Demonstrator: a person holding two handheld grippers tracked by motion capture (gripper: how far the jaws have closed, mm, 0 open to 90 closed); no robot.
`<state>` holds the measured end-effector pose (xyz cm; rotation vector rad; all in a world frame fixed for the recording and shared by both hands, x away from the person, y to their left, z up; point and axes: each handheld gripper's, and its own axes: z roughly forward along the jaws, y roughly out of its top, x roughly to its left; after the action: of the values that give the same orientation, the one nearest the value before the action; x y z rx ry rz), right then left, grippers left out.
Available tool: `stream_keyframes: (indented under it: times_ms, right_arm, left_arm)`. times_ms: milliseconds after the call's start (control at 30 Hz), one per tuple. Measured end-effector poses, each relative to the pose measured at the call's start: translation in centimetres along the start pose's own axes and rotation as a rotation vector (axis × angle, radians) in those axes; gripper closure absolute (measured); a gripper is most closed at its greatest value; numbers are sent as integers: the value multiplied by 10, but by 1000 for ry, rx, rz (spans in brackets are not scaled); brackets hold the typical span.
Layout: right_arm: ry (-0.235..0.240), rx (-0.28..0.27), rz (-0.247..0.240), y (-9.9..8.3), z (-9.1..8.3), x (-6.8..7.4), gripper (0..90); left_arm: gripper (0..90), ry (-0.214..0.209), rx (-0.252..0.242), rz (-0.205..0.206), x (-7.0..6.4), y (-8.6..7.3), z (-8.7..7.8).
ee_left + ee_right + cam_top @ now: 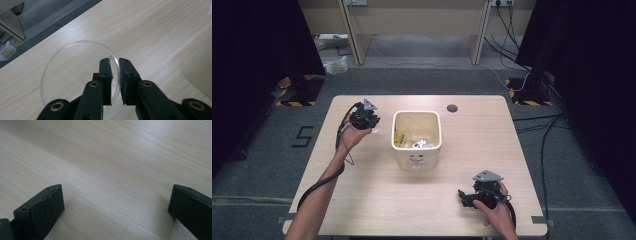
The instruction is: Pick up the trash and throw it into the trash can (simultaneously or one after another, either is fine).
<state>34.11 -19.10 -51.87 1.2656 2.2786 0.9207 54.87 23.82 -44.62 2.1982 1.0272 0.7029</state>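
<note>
Item: clear round disc (80,72), transparent, thin-rimmed. Location: clamped by its edge between the fingers (105,72) of the left gripper (114,62), most of the disc standing out to one side of them, above the pale wooden worktop (362,200). In the high view the left gripper (364,119) sits just beside the cream bin (416,137), which holds some scraps. Right gripper (115,200): fingers spread wide, nothing between them, low over bare worktop near its front edge.
</note>
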Motion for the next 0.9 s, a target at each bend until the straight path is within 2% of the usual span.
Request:
stream_keyframes:
  times_ms: [100, 167, 367, 500, 900]
  right_arm:
    - [0, 0, 0, 0, 0, 0, 4]
    - [0, 0, 0, 0, 0, 0, 4]
    - [0, 0, -1, 0, 0, 0, 4]
    - [0, 0, -1, 0, 0, 0, 4]
    - [0, 0, -1, 0, 0, 0, 4]
  left_arm:
    - [829, 11, 11, 11, -1, 0, -2]
    - [840, 13, 8, 3, 0, 1, -5]
    - [851, -29, 2, -40, 1, 2, -12]
    - [851, -59, 9, -55, 1, 2, -15]
    - [847, -89, -26, -58, 1, 6, -36]
